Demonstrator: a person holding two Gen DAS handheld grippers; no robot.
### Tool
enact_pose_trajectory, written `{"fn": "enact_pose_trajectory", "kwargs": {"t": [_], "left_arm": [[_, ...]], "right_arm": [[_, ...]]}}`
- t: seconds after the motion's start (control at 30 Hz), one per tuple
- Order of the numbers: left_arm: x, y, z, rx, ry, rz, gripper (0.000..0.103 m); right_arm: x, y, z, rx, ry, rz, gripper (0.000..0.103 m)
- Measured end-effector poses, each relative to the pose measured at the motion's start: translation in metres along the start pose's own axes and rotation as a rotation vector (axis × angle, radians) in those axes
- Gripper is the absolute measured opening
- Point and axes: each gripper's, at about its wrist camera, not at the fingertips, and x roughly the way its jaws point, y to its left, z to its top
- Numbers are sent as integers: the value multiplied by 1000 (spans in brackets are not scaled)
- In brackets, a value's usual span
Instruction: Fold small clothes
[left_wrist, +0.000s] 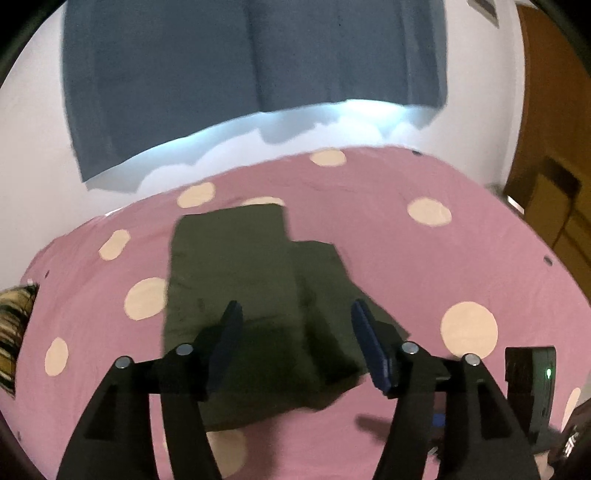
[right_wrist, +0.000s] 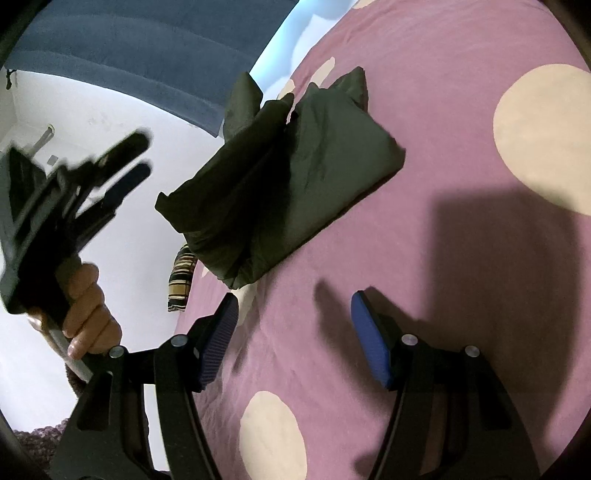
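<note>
On the pink spotted bed sheet (left_wrist: 369, 206), dark green garment (left_wrist: 236, 266) lies folded, long axis running away from left tool (left_wrist: 293, 317); its near edge is hidden behind the fingers. Left tool jaws wide, nothing between them. Right tool (right_wrist: 291, 306) wide too, empty, near the garment's corner. Left view blurred.
</note>
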Motion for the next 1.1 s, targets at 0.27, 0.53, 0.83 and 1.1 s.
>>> {"fn": "enact_pose_trajectory", "kwargs": {"t": [0.27,0.53,0.83,1.1], "left_arm": [[-18,98,-54,-183,-55,-36,70],[-12,131,-120,-201,-34,-81,71],[14,116,-142,-152,29,-75,71],[25,114,-152,-156,56,-81,71]], "right_arm": [[-5,9,-2,15,3,-13,66],[-16,39,35,60,-37,117,75],[54,68,101,105,97,87,77],[105,83,114,56,251,-112,34]]}}
